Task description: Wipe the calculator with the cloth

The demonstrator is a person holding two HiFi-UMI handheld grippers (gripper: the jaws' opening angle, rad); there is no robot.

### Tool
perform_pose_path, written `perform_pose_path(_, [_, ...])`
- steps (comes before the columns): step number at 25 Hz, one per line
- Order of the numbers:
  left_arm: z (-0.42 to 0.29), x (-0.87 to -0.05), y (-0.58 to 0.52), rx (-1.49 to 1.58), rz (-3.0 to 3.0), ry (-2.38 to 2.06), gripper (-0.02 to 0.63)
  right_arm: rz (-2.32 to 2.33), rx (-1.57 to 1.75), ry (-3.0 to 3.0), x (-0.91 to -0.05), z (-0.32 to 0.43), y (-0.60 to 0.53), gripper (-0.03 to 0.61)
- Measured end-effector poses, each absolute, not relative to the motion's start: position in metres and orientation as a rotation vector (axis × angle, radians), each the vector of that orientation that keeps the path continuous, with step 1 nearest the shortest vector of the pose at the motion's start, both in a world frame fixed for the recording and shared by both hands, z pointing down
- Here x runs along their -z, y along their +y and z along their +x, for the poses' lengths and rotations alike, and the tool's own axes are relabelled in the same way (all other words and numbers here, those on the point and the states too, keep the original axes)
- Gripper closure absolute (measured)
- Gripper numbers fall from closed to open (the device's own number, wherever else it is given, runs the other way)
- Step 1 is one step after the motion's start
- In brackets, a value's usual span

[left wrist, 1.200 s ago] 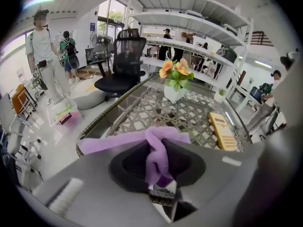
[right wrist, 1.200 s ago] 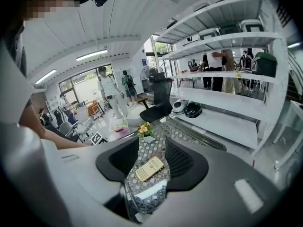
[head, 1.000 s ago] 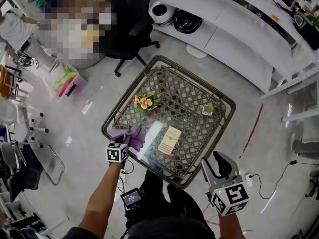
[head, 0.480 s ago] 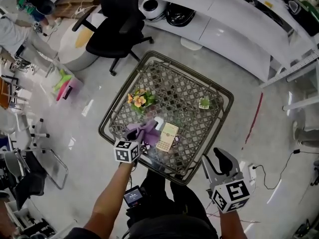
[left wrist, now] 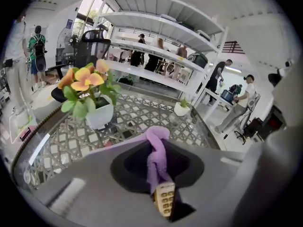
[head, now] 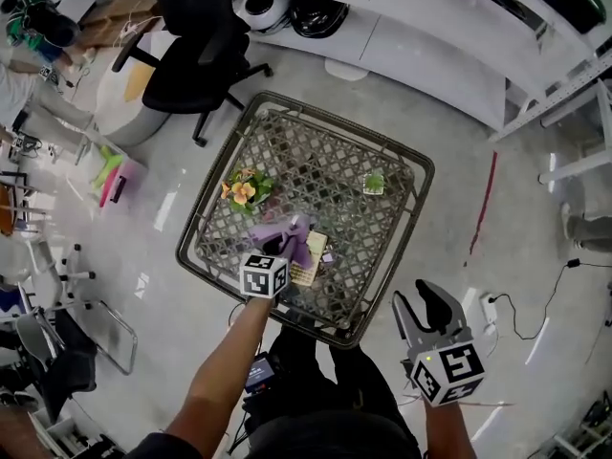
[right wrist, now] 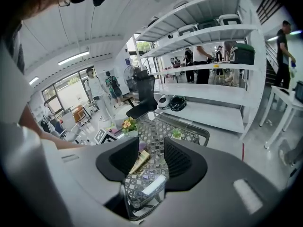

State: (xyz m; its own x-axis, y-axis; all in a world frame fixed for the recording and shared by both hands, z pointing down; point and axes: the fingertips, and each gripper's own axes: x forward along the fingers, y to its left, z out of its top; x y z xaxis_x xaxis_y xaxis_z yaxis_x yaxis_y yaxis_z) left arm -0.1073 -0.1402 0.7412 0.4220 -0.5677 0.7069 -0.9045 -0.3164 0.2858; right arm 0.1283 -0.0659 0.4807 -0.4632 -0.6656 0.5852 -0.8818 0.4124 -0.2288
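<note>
A beige calculator (head: pixel 308 259) lies on the lattice-topped glass table (head: pixel 406 165), near its front edge. My left gripper (head: pixel 279 252) is shut on a purple cloth (head: pixel 279 234), and the cloth rests on the calculator's left end. In the left gripper view the cloth (left wrist: pixel 156 157) hangs pinched between the jaws, with the calculator (left wrist: pixel 164 198) just beneath it. My right gripper (head: pixel 421 305) hovers open off the table's front right corner, holding nothing. In the right gripper view the calculator (right wrist: pixel 140 161) shows through the gap between its jaws.
A white pot of orange flowers (head: pixel 239 190) stands at the table's left, and a small green plant (head: pixel 374 182) at the far right. A black office chair (head: pixel 196 57) and white shelving (head: pixel 421 41) lie beyond. A cable (head: pixel 521 316) runs across the floor on the right.
My left gripper has carried the purple cloth rightwards from the table's left edge onto the calculator. The right gripper has shifted only slightly.
</note>
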Motion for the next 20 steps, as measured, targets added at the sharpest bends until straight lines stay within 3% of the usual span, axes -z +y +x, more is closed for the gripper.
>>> perform_pose_path(20, [0.028,-0.724,-0.106,-1.036,2.463,-0.987,0.503,1.4,-0.794,-2.223,-0.493,0.164,-0.062,0.413])
